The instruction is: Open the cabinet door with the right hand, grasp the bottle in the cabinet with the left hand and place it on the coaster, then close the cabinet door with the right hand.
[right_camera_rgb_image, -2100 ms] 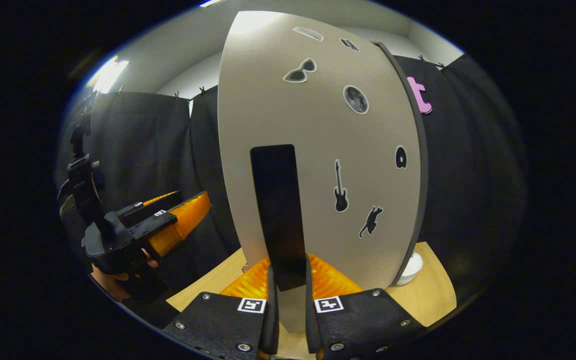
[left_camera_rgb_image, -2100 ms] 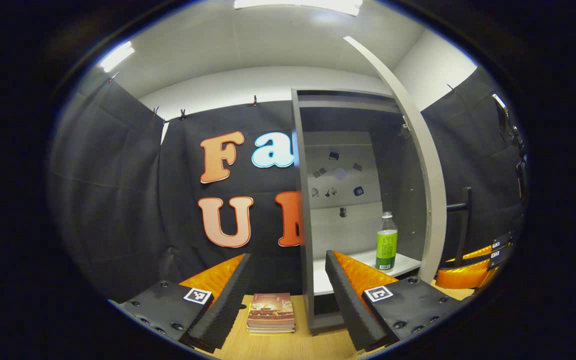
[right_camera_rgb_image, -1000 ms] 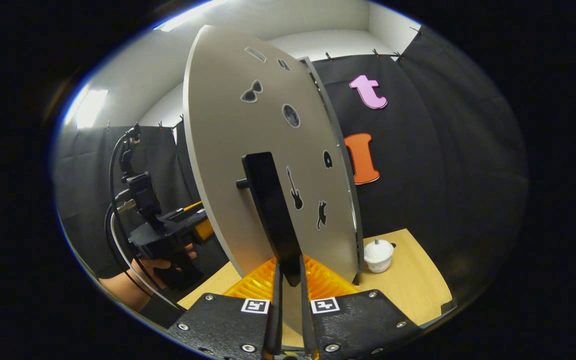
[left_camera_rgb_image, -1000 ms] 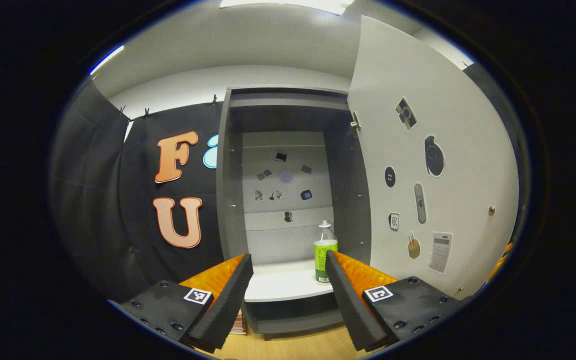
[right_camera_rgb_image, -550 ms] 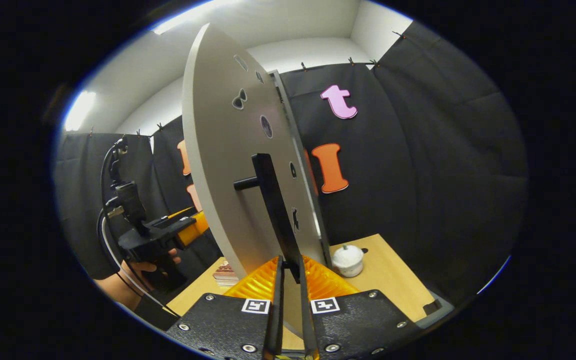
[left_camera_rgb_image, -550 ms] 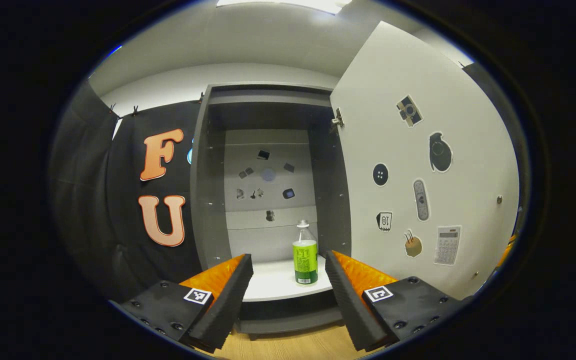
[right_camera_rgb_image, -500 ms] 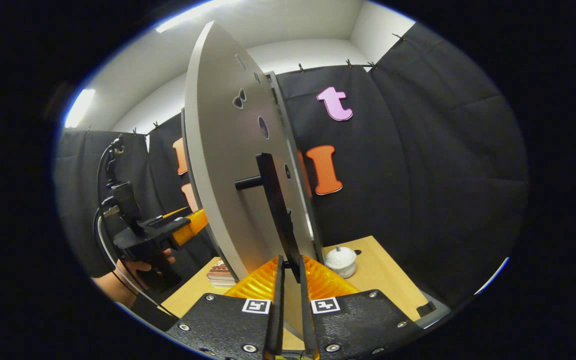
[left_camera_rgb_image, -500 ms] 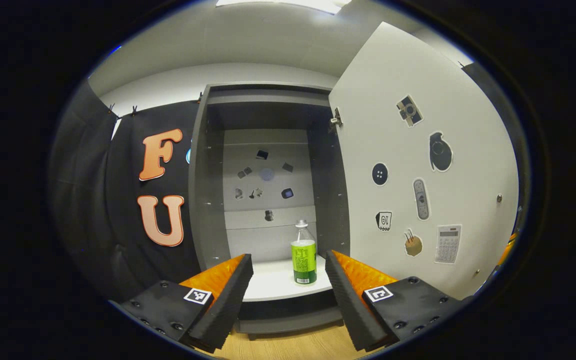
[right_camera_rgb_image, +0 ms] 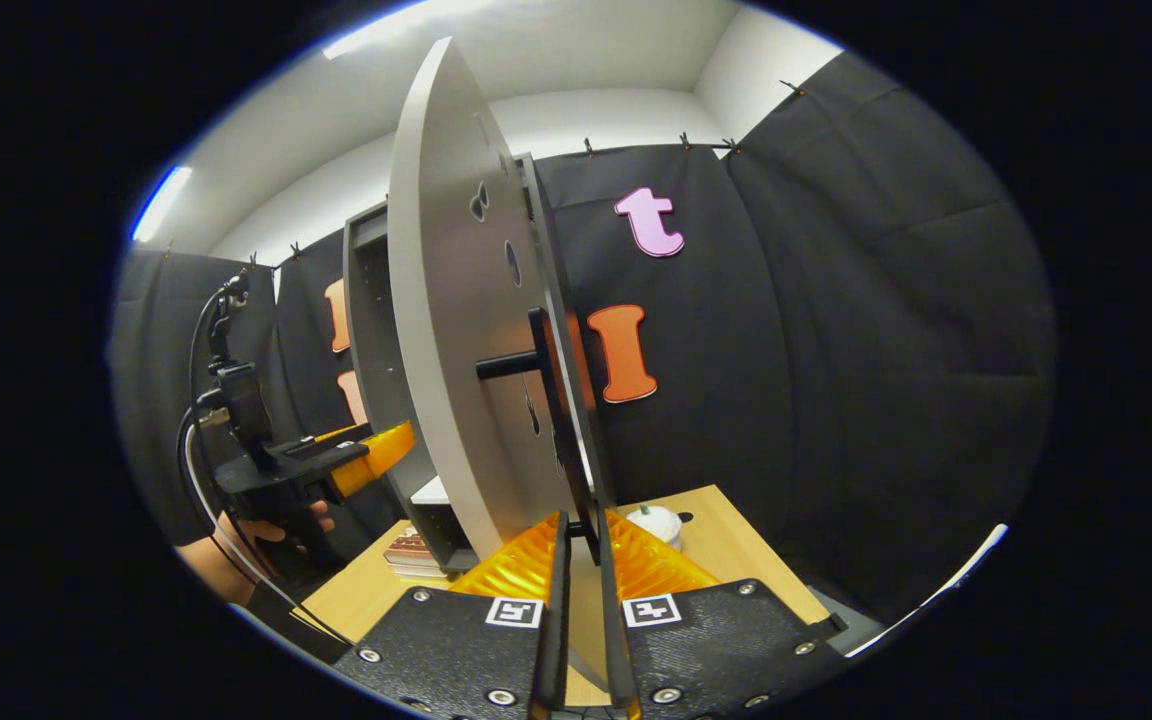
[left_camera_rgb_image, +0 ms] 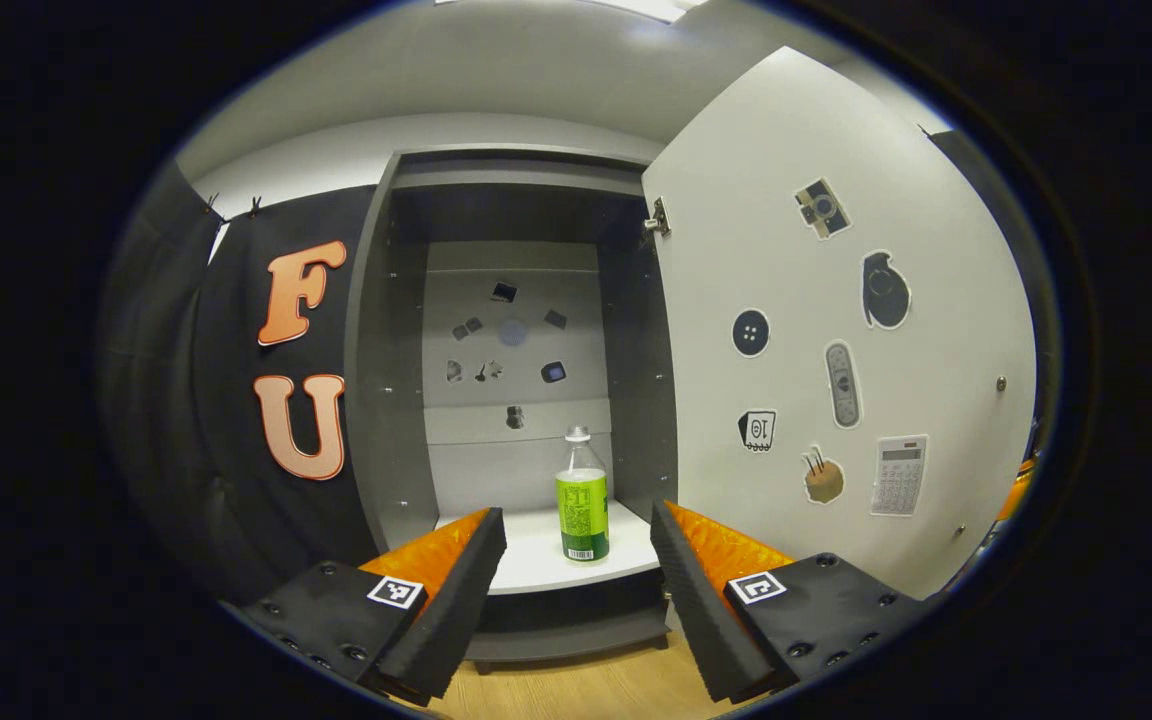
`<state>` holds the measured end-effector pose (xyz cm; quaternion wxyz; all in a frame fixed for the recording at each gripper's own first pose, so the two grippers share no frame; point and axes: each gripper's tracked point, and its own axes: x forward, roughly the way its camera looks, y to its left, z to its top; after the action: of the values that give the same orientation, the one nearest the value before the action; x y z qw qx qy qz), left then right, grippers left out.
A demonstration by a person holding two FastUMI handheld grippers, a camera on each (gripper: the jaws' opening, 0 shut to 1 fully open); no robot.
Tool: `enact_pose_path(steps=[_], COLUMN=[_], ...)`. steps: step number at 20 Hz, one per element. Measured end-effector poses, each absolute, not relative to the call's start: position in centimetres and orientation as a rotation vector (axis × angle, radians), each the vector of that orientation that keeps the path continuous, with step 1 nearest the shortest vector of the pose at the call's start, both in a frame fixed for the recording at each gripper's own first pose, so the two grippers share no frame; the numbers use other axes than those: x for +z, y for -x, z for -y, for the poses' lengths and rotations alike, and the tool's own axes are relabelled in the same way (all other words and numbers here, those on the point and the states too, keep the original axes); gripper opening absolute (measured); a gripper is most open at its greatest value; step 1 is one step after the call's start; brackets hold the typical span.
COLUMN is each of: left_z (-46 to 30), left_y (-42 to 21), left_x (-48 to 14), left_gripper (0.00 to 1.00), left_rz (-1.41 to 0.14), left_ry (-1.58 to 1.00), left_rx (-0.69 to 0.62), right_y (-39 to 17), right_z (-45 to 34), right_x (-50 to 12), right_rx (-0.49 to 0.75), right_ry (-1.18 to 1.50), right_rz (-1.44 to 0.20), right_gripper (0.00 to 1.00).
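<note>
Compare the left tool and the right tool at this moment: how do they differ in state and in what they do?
The left tool is open and holds nothing, while the right tool is shut on the handle of the cabinet door. The left tool points at the bottle on the shelf, apart from it, while the right tool touches its target. Both have orange fingers and black bodies.

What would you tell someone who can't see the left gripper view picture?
A clear plastic bottle with a green label stands upright on the white shelf inside the open grey cabinet. The left gripper is open in front of it. The sticker-covered white door is swung out on the right.
</note>
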<state>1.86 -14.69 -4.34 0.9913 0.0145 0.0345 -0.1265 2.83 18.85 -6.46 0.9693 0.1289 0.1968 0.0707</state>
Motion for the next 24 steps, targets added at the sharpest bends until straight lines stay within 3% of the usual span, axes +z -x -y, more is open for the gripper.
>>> enact_pose_path(steps=[1, 2, 3, 4, 5, 7, 8, 9, 12, 13, 14, 15, 16, 17, 18, 19, 20, 21, 24], left_z=[14.7, 14.7, 14.7, 14.6, 14.5, 14.3, 14.2, 14.2, 14.1, 14.2, 14.2, 14.3, 14.3, 14.3, 14.5, 14.6, 14.7, 14.8, 16.4], left_y=[-2.0, -2.1, -2.3, -2.5, -2.8, -3.6, -4.0, -4.3, -5.3, -5.8, -6.3, -6.9, -7.5, -8.2, -8.9, -9.8, -10.6, -11.5, -13.9], left_x=[-4.5, -4.8, -5.0, -5.2, -5.4, -5.7, -5.9, -6.3, -7.2, -7.3, -7.3, -7.5, -7.6, -7.9, -8.2, -8.6, -9.0, -9.4, -11.4], left_gripper=[0.95, 0.95, 0.95, 0.95, 0.95, 0.95, 0.95, 0.95, 0.95, 0.95, 0.95, 0.95, 0.95, 0.95, 0.95, 0.95, 0.95, 0.95, 0.95], left_rz=[-0.077, -0.087, -0.095, -0.102, -0.108, -0.115, -0.123, -0.133, -0.155, -0.154, -0.153, -0.154, -0.160, -0.166, -0.173, -0.179, -0.189, -0.191, -0.234], left_ry=[-0.023, -0.019, -0.014, -0.012, -0.013, -0.018, -0.015, -0.006, 0.005, 0.004, 0.009, 0.014, 0.018, 0.021, 0.025, 0.028, 0.025, 0.020, 0.026], left_rx=[-0.255, -0.255, -0.254, -0.253, -0.253, -0.245, -0.239, -0.239, -0.243, -0.242, -0.243, -0.244, -0.243, -0.240, -0.238, -0.237, -0.232, -0.224, -0.251], right_y=[-2.7, -2.7, -2.6, -2.8, -2.9, -3.5, -3.5, -3.6, -3.7, -3.8, -3.9, -3.9, -3.8, -3.9, -3.9, -4.0, -3.9, -3.7, -3.2], right_z=[-19.2, -19.2, -19.1, -18.8, -18.7, -18.2, -18.3, -18.3, -18.0, -17.8, -17.4, -17.1, -16.9, -16.5, -16.1, -15.8, -15.5, -15.6, -15.4], right_x=[-6.5, -6.5, -6.5, -6.2, -5.9, -5.5, -5.2, -4.9, -3.6, -3.3, -2.8, -2.4, -1.8, -1.6, -1.4, -1.3, -1.2, -1.3, -1.3], right_rx=[0.145, 0.146, 0.146, 0.145, 0.149, 0.159, 0.166, 0.168, 0.176, 0.173, 0.165, 0.158, 0.153, 0.143, 0.134, 0.123, 0.116, 0.114, 0.103], right_ry=[-0.282, -0.290, -0.282, -0.267, -0.255, -0.247, -0.248, -0.251, -0.259, -0.256, -0.253, -0.247, -0.236, -0.221, -0.206, -0.192, -0.181, -0.176, -0.175], right_rz=[-0.396, -0.393, -0.388, -0.375, -0.358, -0.325, -0.317, -0.307, -0.265, -0.253, -0.242, -0.232, -0.220, -0.206, -0.193, -0.185, -0.184, -0.186, -0.190], right_gripper=[0.22, 0.17, 0.17, 0.07, 0.17, 0.22, 0.36, 0.26, 0.29, 0.41, 0.33, 0.34, 0.37, 0.49, 0.42, 0.44, 0.55, 0.51, 0.68])
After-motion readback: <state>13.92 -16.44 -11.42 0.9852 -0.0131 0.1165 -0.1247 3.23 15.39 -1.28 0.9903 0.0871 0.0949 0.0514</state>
